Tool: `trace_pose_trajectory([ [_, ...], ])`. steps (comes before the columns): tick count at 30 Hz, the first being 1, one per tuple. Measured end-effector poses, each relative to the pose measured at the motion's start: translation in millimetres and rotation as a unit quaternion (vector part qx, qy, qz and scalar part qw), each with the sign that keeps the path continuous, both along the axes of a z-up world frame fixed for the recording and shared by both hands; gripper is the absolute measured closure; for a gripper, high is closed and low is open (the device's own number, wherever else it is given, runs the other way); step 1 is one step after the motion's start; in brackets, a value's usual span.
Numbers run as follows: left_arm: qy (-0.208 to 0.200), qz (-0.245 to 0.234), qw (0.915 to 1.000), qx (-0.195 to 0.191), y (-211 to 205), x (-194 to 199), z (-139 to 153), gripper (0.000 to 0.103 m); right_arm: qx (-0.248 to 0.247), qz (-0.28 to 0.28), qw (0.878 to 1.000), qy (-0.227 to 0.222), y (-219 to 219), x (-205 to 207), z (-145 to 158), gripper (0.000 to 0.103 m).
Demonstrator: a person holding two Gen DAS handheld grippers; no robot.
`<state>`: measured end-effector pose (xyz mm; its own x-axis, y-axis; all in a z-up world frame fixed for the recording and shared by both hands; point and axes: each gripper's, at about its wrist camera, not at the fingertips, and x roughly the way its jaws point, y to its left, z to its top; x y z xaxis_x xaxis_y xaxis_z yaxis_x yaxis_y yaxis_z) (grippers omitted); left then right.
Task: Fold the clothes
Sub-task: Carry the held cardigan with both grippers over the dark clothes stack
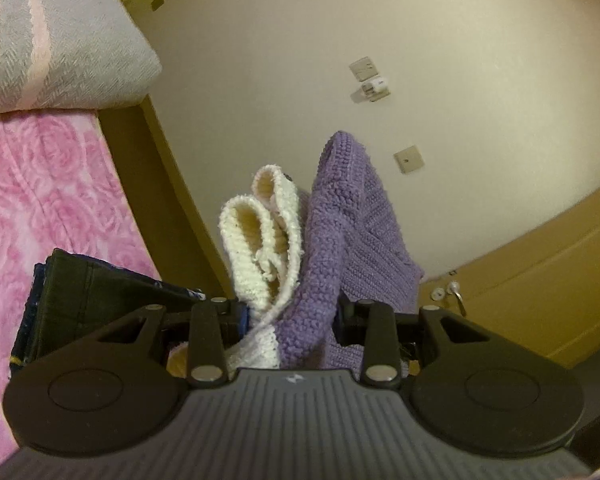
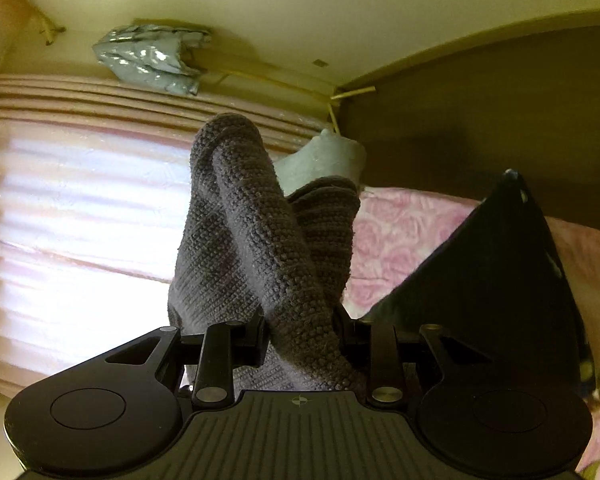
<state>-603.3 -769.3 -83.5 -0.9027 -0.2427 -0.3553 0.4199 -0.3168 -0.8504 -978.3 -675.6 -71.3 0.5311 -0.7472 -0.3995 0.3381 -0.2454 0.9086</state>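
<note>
A knitted sweater, purple (image 1: 340,216) with cream cuffs (image 1: 260,236), stands bunched up out of my left gripper (image 1: 292,312), which is shut on it. The cloth hides the fingertips. In the right wrist view the same purple knit (image 2: 256,236) looks dark against the bright window, and my right gripper (image 2: 300,328) is shut on a thick fold of it. The sweater hangs in the air between both grippers, above the pink rose-patterned bed (image 1: 40,200).
Folded dark jeans (image 1: 84,292) lie on the bed at the left. A grey and pink pillow (image 1: 60,40) sits above them. A dark garment (image 2: 500,272) lies on the bedspread (image 2: 396,240). Pink curtains (image 2: 80,208), a wooden bed frame (image 1: 148,184) and a door (image 1: 540,288) surround.
</note>
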Motion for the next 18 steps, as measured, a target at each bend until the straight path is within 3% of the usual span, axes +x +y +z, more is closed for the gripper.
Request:
trace_pose_trajectory([
  [11,-0.073,0.010,0.9922,0.100,-26.0,-6.2,-80.4,0.072,0.126,0.004,0.990,-0.069,-33.7,-18.4,-103.0,0.073],
  [18,-0.099,0.008,0.9857,0.136,-37.6,-11.3,-121.0,0.072,0.185,0.002,0.981,-0.063,-45.4,-27.4,-137.9,0.073],
])
